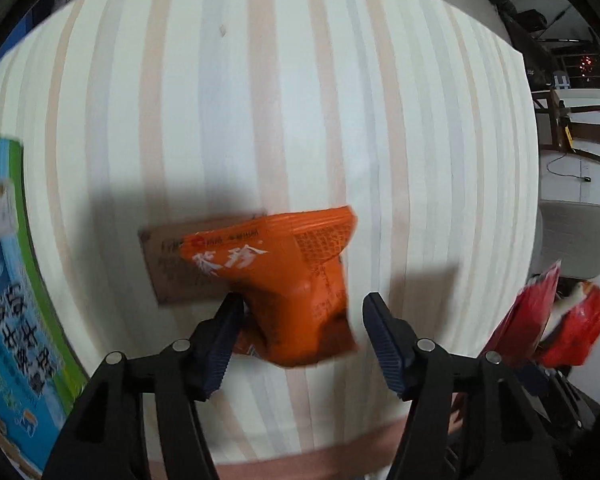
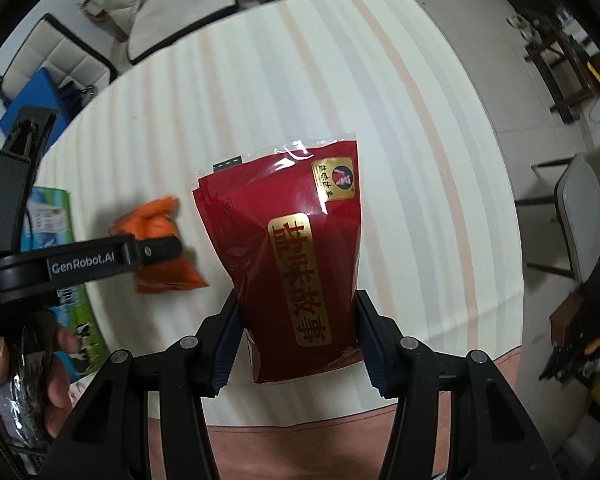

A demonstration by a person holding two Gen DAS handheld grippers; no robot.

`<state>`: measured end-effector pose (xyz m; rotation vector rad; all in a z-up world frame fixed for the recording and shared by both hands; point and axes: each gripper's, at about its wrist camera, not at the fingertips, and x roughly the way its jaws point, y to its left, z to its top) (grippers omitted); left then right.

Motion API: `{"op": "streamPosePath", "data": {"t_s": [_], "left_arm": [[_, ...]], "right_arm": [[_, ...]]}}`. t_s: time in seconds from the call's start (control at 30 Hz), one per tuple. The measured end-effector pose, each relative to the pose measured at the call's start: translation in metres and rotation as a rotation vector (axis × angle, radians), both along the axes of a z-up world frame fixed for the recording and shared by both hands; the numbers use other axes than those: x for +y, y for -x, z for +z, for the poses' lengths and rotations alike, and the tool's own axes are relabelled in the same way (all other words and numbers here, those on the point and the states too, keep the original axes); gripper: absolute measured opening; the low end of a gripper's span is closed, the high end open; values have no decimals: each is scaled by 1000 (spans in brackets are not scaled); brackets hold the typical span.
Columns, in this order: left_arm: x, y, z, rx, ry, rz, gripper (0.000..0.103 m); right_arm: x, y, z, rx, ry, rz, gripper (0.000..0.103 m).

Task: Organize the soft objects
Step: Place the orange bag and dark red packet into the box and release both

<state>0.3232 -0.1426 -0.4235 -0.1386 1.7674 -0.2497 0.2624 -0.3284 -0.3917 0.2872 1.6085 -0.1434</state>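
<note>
An orange snack packet (image 1: 288, 280) sits between the fingers of my left gripper (image 1: 300, 340), above the striped tablecloth (image 1: 260, 100). The jaws stand wide; only the left finger (image 1: 224, 340) touches the packet, the right finger stands apart. The packet is blurred. It also shows in the right wrist view (image 2: 160, 248) beside the left gripper (image 2: 100, 260). My right gripper (image 2: 296, 340) is shut on a dark red bag with gold lettering (image 2: 296, 248), held above the table. That red bag shows at the right edge of the left wrist view (image 1: 532, 312).
A brown card (image 1: 180, 260) lies on the cloth under the orange packet. A green and blue carton (image 1: 12, 300) lies at the left, and it also shows in the right wrist view (image 2: 56, 216). Chairs (image 2: 580, 216) stand off the table's right side.
</note>
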Motion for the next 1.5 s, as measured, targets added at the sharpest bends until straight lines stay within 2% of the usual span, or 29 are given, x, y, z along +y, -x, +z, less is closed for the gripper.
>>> {"op": "streamPosePath", "data": {"t_s": [0.07,0.1,0.27,0.4,0.5,0.63,0.7,0.8,0.87,0.97,1.1,1.23,1.33,1.5], "left_arm": [[-1,1,1,-13,-12,4,50],[-1,3,5,-29,-21,0,45],[10,15,26,-84,-49,-3,42],[33,31,74,-164,-22,15,42],[55,50,125,-251,-1,20,42],[118,74,185,-340,-20,36,42],[146,83,196,-343,-38,54,42],[192,100,193,-321,-69,95,42],[216,100,179,-293,-78,128,42],[254,100,156,-222,-61,190,42],[291,89,125,-134,-19,237,42],[310,75,96,-68,6,253,42],[311,67,79,-24,22,230,42],[308,59,59,42,16,186,44]], "right_arm": [[-8,1,-9,11,-1,-9,56],[-10,2,-11,16,-3,-11,56],[-10,2,-11,9,-10,6,56],[8,2,16,-32,-26,45,55],[31,5,40,-74,-52,84,55],[84,16,79,-138,-118,157,55],[119,23,97,-166,-164,193,55],[171,33,116,-189,-208,244,55],[210,36,119,-189,-225,275,55],[260,35,110,-166,-245,298,55],[303,26,87,-133,-214,288,55],[335,14,58,-82,-162,285,55],[353,8,45,-58,-125,293,55],[362,5,30,-28,-84,288,55]]}}
